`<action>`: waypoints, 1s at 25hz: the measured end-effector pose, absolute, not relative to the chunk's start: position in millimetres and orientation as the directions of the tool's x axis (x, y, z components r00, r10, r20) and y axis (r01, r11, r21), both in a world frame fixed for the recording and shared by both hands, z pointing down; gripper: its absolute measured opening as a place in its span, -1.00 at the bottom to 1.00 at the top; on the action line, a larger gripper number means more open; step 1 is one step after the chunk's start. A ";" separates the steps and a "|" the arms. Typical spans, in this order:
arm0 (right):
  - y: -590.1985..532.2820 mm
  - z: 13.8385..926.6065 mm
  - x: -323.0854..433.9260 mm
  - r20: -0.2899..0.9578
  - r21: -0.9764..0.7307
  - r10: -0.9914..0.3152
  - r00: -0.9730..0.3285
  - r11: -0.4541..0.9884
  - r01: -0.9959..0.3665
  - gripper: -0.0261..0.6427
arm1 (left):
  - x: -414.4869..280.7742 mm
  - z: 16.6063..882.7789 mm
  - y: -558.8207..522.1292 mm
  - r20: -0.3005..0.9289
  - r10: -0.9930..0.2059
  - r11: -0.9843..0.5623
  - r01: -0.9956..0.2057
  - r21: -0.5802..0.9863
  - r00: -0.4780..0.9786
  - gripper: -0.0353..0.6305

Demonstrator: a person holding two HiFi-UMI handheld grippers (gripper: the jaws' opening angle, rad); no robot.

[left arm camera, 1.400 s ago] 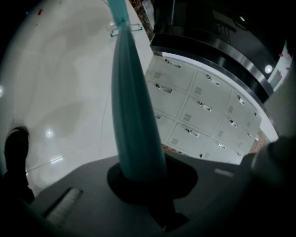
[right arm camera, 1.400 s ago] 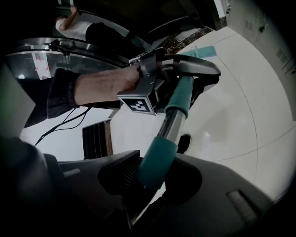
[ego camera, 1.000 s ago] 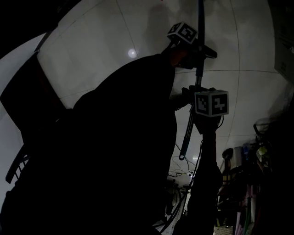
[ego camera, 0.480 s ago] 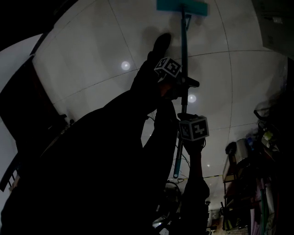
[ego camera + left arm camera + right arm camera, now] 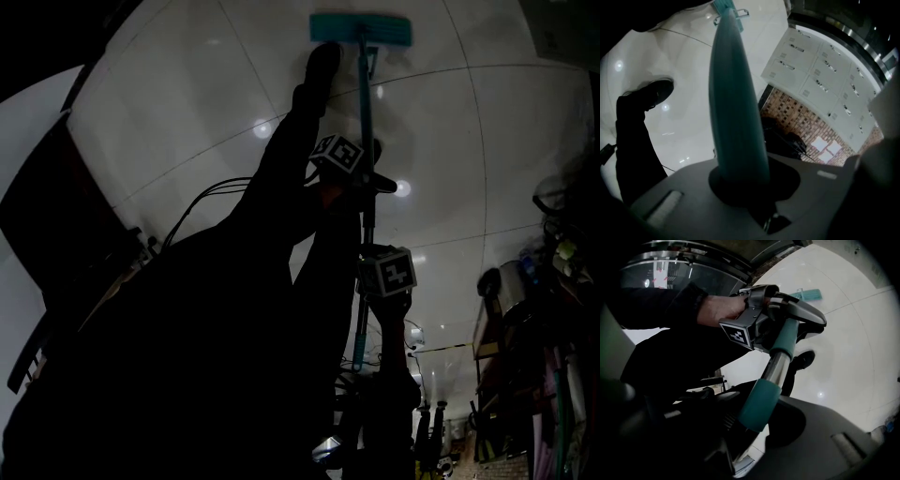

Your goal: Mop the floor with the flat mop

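The flat mop's teal head [image 5: 361,29] lies on the white tiled floor [image 5: 187,103] at the top of the head view, its pole [image 5: 364,103] running down toward me. My left gripper [image 5: 361,178] is shut on the mop pole higher up; in the left gripper view the teal pole [image 5: 733,98] fills the jaws and leads to the mop head [image 5: 723,4]. My right gripper [image 5: 370,281] is shut on the pole lower down, near the teal grip sleeve [image 5: 759,404]. The right gripper view also shows the left gripper [image 5: 783,341] and the mop head [image 5: 808,295].
A person's dark shoe [image 5: 319,70] stands beside the mop pole. White lockers [image 5: 820,70] and a brick wall [image 5: 801,122] line one side. Shelves with clutter [image 5: 544,319] stand at the right. Cables [image 5: 211,197] trail from my dark body.
The mop head has come into view and slid down from the top edge. Both grippers have moved lower and slightly left along with the pole.
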State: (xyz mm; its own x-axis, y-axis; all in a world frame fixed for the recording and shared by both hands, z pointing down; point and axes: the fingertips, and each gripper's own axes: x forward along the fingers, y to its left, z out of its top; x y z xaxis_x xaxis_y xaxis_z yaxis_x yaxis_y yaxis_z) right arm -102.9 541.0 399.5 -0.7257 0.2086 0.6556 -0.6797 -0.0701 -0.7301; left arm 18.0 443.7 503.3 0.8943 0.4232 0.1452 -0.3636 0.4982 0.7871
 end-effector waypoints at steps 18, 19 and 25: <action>425.5 408.3 -106.2 0.648 -0.735 0.179 -0.741 -0.112 -0.669 -0.46 | 20.0 513.3 328.9 0.139 0.395 0.504 -0.341 0.794 0.908 -0.76; 413.6 408.1 -104.5 0.648 -0.734 0.177 -0.740 -0.113 -0.670 -0.46 | 22.4 512.8 317.1 0.135 0.396 0.503 -0.337 0.796 0.908 -0.76; 338.7 409.1 -89.6 0.658 -0.724 0.170 -0.733 -0.122 -0.679 -0.46 | 38.2 510.4 243.9 0.112 0.420 0.504 -0.334 0.796 0.900 -0.76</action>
